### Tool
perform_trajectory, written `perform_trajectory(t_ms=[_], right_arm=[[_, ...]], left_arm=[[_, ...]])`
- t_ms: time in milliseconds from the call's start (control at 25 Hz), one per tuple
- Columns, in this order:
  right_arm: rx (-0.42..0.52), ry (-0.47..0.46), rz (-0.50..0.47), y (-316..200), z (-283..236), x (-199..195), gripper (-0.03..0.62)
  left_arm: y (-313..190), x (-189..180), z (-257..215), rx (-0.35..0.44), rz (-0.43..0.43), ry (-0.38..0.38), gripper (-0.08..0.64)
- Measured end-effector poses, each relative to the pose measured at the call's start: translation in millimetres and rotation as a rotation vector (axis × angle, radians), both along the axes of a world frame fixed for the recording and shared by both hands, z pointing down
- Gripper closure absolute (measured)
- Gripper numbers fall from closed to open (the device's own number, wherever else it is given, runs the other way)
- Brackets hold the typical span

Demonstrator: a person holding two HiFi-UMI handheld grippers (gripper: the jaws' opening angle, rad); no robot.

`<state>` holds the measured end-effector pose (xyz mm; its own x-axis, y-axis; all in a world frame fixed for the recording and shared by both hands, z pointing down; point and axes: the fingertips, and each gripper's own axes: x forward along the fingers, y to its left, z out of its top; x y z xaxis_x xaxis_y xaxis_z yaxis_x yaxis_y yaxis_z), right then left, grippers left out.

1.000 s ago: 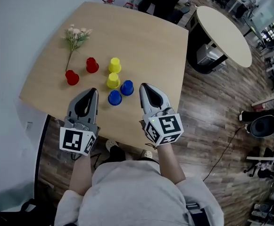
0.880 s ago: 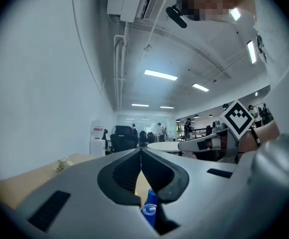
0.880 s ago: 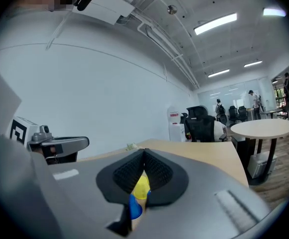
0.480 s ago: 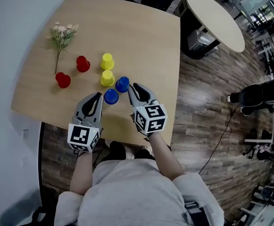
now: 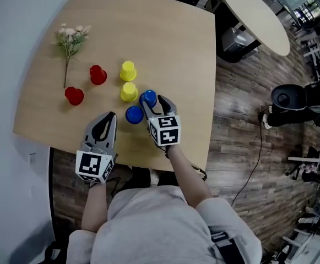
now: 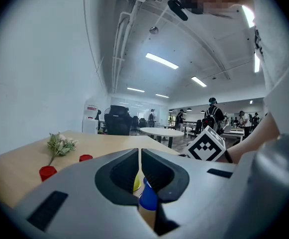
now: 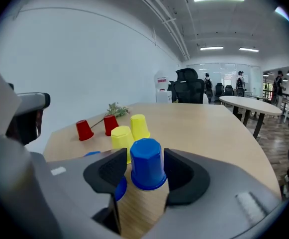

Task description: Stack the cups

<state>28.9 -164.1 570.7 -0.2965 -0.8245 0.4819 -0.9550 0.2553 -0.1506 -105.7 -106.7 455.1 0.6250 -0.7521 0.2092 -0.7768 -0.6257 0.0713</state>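
Observation:
Several upside-down cups stand on the wooden table point(image 5: 171, 48): two red point(image 5: 98, 75) point(image 5: 74, 95), two yellow point(image 5: 128, 71) point(image 5: 129, 92) and two blue. My right gripper point(image 5: 150, 100) point(image 7: 145, 156) is open; its jaws have just been opening. The far blue cup point(image 5: 148, 98) point(image 7: 145, 164) stands between them, with a small gap on each side. The near blue cup point(image 5: 134, 114) point(image 7: 118, 187) sits just left of that gripper. My left gripper point(image 5: 109, 117) point(image 6: 140, 156) is shut and empty, low over the table's near edge, with the near blue cup point(image 6: 148, 198) just beyond its tips.
A sprig of pale flowers point(image 5: 69, 37) point(image 7: 115, 108) lies at the table's far left. The table's right edge drops to a wood floor point(image 5: 242, 120). A round table point(image 5: 253, 15) and an office chair point(image 5: 292, 100) stand to the right.
Both grippers have come down toward the table. The right one has moved forward and left to the far blue cup, and its jaws have gone from shut to open around it.

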Motion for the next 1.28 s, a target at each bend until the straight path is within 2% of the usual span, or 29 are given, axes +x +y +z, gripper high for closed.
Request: perform_trajectory(t_ms=[160,440,720,1040,1120,1280], right_arm=[[0.004,0.011,0.027,-1.6,2.1,6.6,0.387],[0.036,-0.064,0.085,24.1,-23.2,25.1,0.393],[-0.001,-0.015,0.074,61.7,-8.0,22.0,0.391],[-0.031,0.013,0.044,69.1,2.9,7.9,0.39],[-0.033,0.016,0.048,70.1,4.1,7.1,0.388],[-0.03,0.002,0.056,72.9,1.3,8.4,0.382]], left_arm=[[-6.1,-3.9,1.8,-0.006,0.005,-0.01,0.56],[-21.7,1.6,-2.4,0.008,0.033,-0.002,0.56],[-34.7,10.1,5.4,0.0,0.076,-0.018,0.56],[-58.1,15.2,26.9,-0.026,0.092,-0.061,0.558],[-64.0,16.6,33.2,-0.038,0.097,-0.068,0.537],[-76.2,24.4,52.6,-0.072,0.118,-0.097,0.421]])
